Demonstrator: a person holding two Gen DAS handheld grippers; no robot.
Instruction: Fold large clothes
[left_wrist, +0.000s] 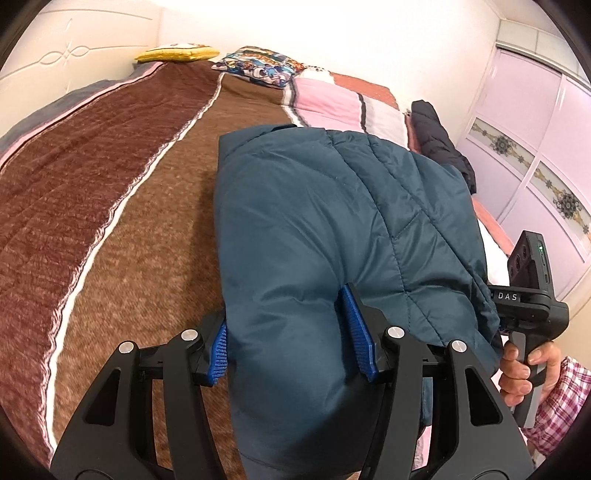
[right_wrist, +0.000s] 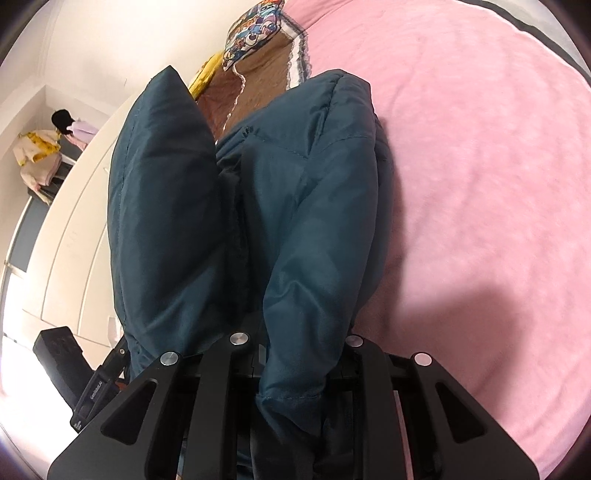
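A teal quilted puffer jacket (left_wrist: 314, 221) is lifted over the bed, and a thick fold of it bulges between the blue pads (left_wrist: 356, 328) of my left gripper (left_wrist: 288, 339), which is shut on it. In the right wrist view the same jacket (right_wrist: 295, 221) hangs in two puffy lobes from my right gripper (right_wrist: 295, 354). That gripper is shut on a bunched strip of the fabric, and its fingertips are buried in the cloth. The right gripper's body (left_wrist: 528, 295) and the hand (left_wrist: 521, 373) holding it show at the right edge of the left wrist view.
The bed wears a brown striped blanket (left_wrist: 110, 221) and a pink blanket (right_wrist: 480, 184). A yellow pillow (left_wrist: 177, 53) and a patterned pillow (left_wrist: 258, 66) lie at the headboard. A dark garment (left_wrist: 439, 144) sits at the bed's right edge, with wardrobe doors (left_wrist: 535, 155) beyond.
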